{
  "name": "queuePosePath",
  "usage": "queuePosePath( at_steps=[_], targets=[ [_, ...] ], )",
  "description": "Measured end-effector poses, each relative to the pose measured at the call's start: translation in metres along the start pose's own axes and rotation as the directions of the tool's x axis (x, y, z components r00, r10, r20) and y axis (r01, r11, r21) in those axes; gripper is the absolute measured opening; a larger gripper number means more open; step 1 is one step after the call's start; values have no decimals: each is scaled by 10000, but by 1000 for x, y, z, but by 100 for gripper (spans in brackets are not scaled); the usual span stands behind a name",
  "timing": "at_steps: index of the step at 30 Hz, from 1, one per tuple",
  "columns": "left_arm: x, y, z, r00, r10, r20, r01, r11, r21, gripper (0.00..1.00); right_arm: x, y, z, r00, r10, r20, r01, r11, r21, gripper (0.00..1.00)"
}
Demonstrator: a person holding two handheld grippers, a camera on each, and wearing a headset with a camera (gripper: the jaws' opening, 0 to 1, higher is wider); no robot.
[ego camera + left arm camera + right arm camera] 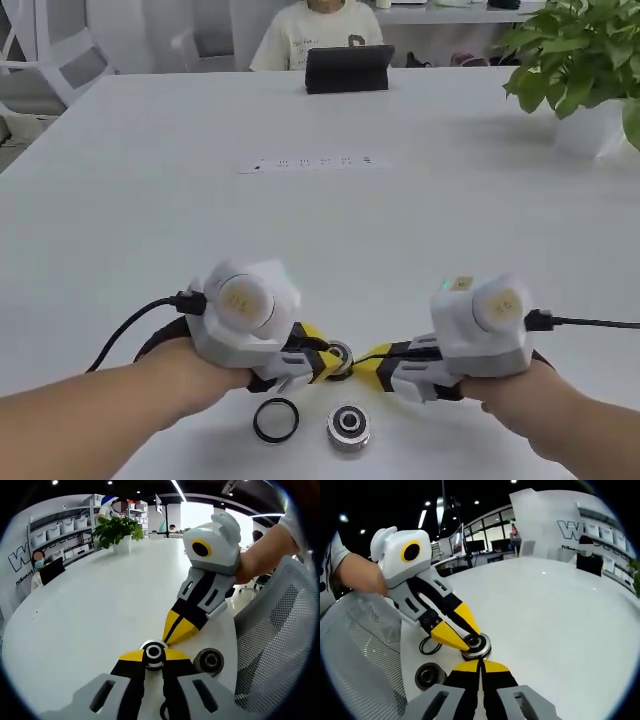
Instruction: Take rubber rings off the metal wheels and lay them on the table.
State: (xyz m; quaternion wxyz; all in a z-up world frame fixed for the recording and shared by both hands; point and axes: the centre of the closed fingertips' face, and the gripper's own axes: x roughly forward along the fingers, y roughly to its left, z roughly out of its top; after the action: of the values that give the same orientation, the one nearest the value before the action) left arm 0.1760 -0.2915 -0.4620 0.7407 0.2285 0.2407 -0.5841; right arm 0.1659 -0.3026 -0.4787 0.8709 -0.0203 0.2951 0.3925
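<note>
Low on the desk, at the near edge, the two grippers meet nose to nose over one metal wheel. The left gripper comes in from 9 o'clock; in its own view its yellow fingers sit one on each side of the metal wheel, closed onto it and holding it just above the desk. The right gripper comes in from 3 o'clock. In the right gripper view its fingers are pressed together with barely a slit between them, their tips touching the rim of the metal wheel at its 6 o'clock. Whether they nip any rubber there, I cannot tell. The left gripper view shows the same closed point of the right gripper resting against the wheel at 1 o'clock. From the head view, a loose black rubber ring lies flat on the desk at 7 o'clock from the held wheel. A second wheel lies just beside the ring, at 6 o'clock from the held one, and both are apart from either set of fingers. A potted plant stands far off at 1 o'clock.
</note>
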Motion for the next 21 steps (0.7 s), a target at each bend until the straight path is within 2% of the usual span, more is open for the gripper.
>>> queuePosePath(
  at_steps=[7,11,13,17,21],
  targets=[
    [0,0,0,10000,24,-2,-24,10000,1,7,-3,0,2,9999,-37,122,31,9989,475,0],
    [0,0,0,10000,36,-7,-36,10000,-23,7,-4,-2,4,9993,-130,350,94,9947,1029,0],
    [0,-1,0,10000,46,-4,-46,10000,-29,7,-5,-4,8,9978,-157,640,59,9884,1515,0],
    [0,-1,0,10000,59,-14,-59,10000,-45,7,-4,-5,9,9981,-242,571,156,9893,1454,0],
    [0,-1,0,10000,88,-26,-88,9999,-59,7,-4,-6,11,9972,-286,688,153,9824,1864,0]
  ],
)
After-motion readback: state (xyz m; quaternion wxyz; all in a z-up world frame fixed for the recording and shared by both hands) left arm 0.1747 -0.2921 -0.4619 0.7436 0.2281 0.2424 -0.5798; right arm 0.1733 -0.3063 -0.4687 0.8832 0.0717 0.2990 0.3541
